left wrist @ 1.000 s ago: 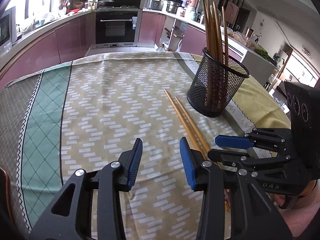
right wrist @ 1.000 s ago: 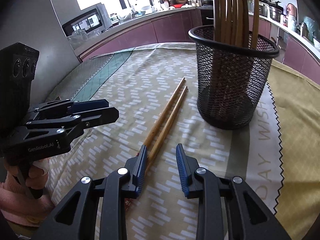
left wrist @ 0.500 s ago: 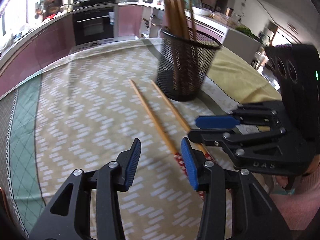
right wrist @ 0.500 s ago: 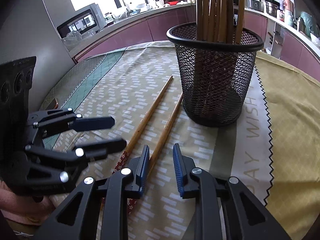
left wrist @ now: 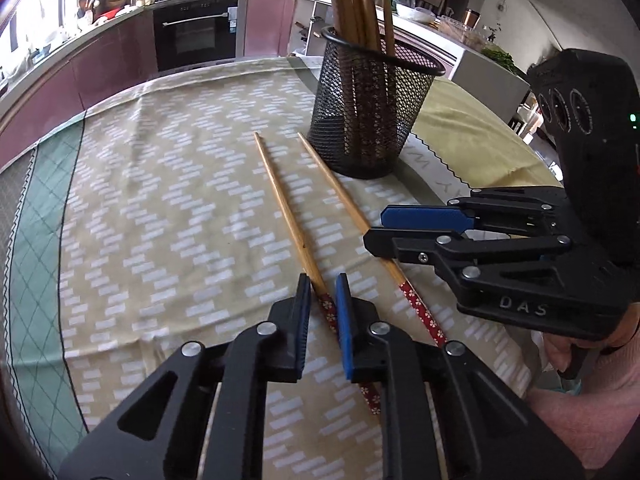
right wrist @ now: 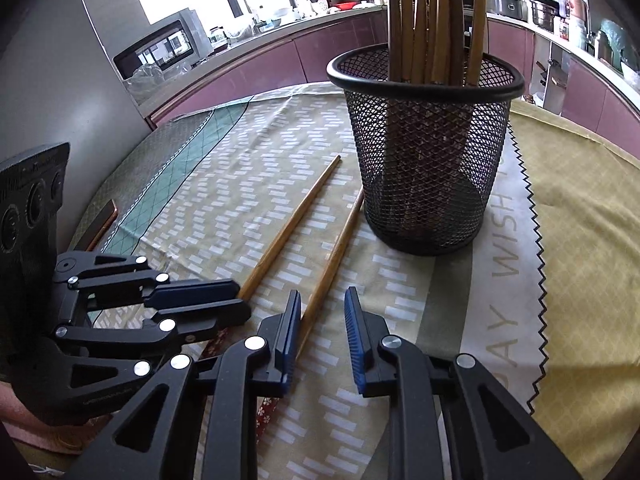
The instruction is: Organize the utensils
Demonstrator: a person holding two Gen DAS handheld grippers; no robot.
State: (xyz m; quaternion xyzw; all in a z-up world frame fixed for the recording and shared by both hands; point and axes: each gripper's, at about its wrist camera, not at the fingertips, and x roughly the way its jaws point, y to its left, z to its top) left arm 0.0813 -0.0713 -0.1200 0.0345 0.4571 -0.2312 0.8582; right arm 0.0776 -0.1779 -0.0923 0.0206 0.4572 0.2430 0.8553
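Two loose bamboo chopsticks with red flower-patterned handles lie side by side on my patterned tablecloth (left wrist: 168, 200), their thin tips pointing toward the black wire-mesh holder (left wrist: 368, 120). That holder stands upright farther back on the cloth, with a bundle of brown chopsticks (right wrist: 432, 20) standing in it.

My left gripper (left wrist: 323, 300) is down over the left chopstick (left wrist: 286, 216), straddling it just where the bare wood meets the red handle. Its jaws are closing, the chopstick lies between the blue pads (left wrist: 343, 320), and I still see a sliver of gap on either side, so the pads are not yet pressing on it.

My right gripper (right wrist: 322, 322) hovers low over the right chopstick (right wrist: 334, 256). Its jaws stand narrowly apart; the stick runs under the left pad rather than squarely between the two, and nothing is pinched. From the left camera I see that gripper side-on, its two fingers lying across the right chopstick's shaft.
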